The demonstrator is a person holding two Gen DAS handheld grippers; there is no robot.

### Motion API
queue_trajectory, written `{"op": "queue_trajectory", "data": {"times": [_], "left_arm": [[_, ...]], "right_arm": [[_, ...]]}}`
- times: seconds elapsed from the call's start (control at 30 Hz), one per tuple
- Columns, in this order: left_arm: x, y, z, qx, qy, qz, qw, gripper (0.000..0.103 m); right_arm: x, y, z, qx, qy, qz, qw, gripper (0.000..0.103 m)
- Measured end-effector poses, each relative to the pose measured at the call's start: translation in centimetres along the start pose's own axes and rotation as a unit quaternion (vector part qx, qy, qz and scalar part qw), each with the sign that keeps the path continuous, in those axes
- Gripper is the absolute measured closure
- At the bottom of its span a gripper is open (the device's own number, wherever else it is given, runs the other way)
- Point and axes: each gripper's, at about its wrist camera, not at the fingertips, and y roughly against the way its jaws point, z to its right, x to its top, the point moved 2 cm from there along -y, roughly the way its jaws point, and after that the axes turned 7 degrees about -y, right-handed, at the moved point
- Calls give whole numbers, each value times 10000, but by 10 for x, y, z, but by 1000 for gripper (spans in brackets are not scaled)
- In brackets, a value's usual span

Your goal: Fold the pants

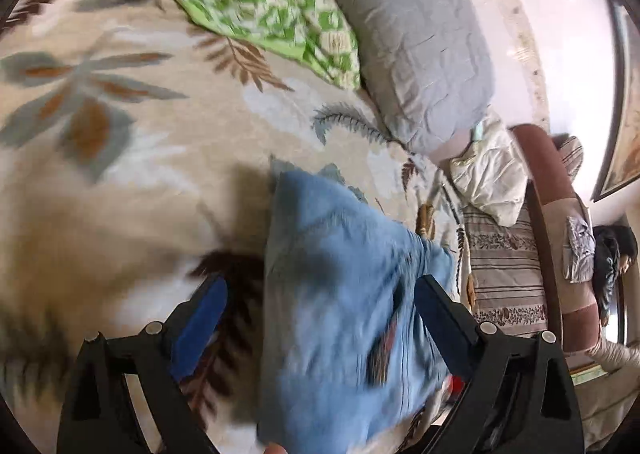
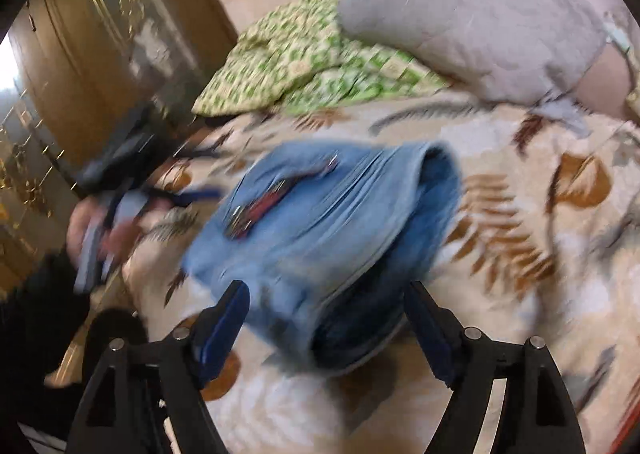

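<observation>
Light blue jeans lie folded in a thick bundle on a beige leaf-print blanket. In the left wrist view my left gripper is open, its jaws wide. The bundle's near end lies between the jaws, with a gap at the left pad. From the right wrist the jeans show a red label on top and a fold edge toward the right. My right gripper is open over the bundle's near corner, and neither pad presses the cloth. At the left of that view is a blurred hand with the other gripper.
A grey pillow and a green patterned cloth lie at the far side of the blanket. A wooden wardrobe stands at the left. A striped cushion and a white cloth lie at the right.
</observation>
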Motion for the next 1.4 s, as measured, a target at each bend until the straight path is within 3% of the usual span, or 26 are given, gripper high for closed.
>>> {"op": "queue_trajectory", "data": {"times": [0.13, 0.23, 0.27, 0.3, 0.33, 0.47, 0.5, 0.6, 0.7, 0.8, 0.87, 0.93, 0.97, 1.0, 1.03, 1.07, 1.17, 1.23, 1.27, 1.33, 1.4], "left_arm": [[18, -38, 4, 110, -1, -464, 9989, 8], [27, -48, 5, 331, -34, -439, 9985, 9], [29, -48, 5, 347, -78, -406, 9985, 18], [30, -48, 7, 305, -140, -419, 9986, 42], [32, -49, 9, 287, -188, -499, 9982, 46], [37, -49, 8, 375, -186, -591, 9974, 64], [40, -48, 3, 473, -86, -552, 9973, 79], [45, -49, -14, 415, 266, -512, 9975, 81], [47, -55, -8, 701, 4, -544, 9961, 83], [47, -51, -4, 725, -111, -491, 9961, 83], [46, -39, -2, 550, -155, -352, 9977, 78], [42, -23, -2, 520, -56, -189, 9985, 52], [37, -10, -2, 560, 18, -45, 9984, 24], [31, 3, -1, 506, 11, 118, 9986, 12], [24, 14, 2, 432, -82, 223, 9988, 11], [16, 24, 7, 384, -223, 281, 9986, 11], [-14, 49, 21, 475, -836, 485, 9942, 4], [-42, 62, 35, 818, -1538, 656, 9825, 4], [-58, 65, 42, 1066, -1975, 734, 9717, 4], [-95, 67, 60, 1658, -2980, 875, 9360, 4], [-119, 62, 69, 2072, -3674, 917, 9020, 4]], "right_arm": [[-1, -11, 0, 216, -182, 168, 9995, 21], [4, -13, -1, 491, -372, 372, 9974, 28], [5, -13, -3, 523, -372, 415, 9971, 48], [5, -15, -4, 528, -386, 399, 9971, 76], [5, -20, -4, 439, -433, 297, 9977, 83], [-9, -25, -4, 324, -340, 305, 9984, 91], [-14, -24, -6, 283, -289, 374, 9985, 92], [-29, -23, -3, 292, -314, 446, 9981, 93], [-36, -24, 0, 331, -426, 465, 9975, 94], [-33, -23, -4, 232, -298, 395, 9985, 94], [-29, -19, -1, 343, -413, 369, 9979, 89], [-25, -10, 3, 494, -631, 320, 9963, 81], [-23, -4, 5, 530, -695, 327, 9956, 64], [-22, -1, 6, 507, -727, 342, 9955, 30], [-19, 6, 8, 428, -804, 372, 9951, 18], [-16, 16, 12, 398, -898, 535, 9937, 15], [-2, 34, 21, 571, -1053, 808, 9895, 15], [11, 34, 29, 594, -1224, 811, 9874, 15], [20, 31, 35, 650, -1401, 750, 9852, 15], [33, 23, 45, 783, -1726, 581, 9802, 15], [42, 12, 54, 896, -2040, 383, 9741, 15]]}}
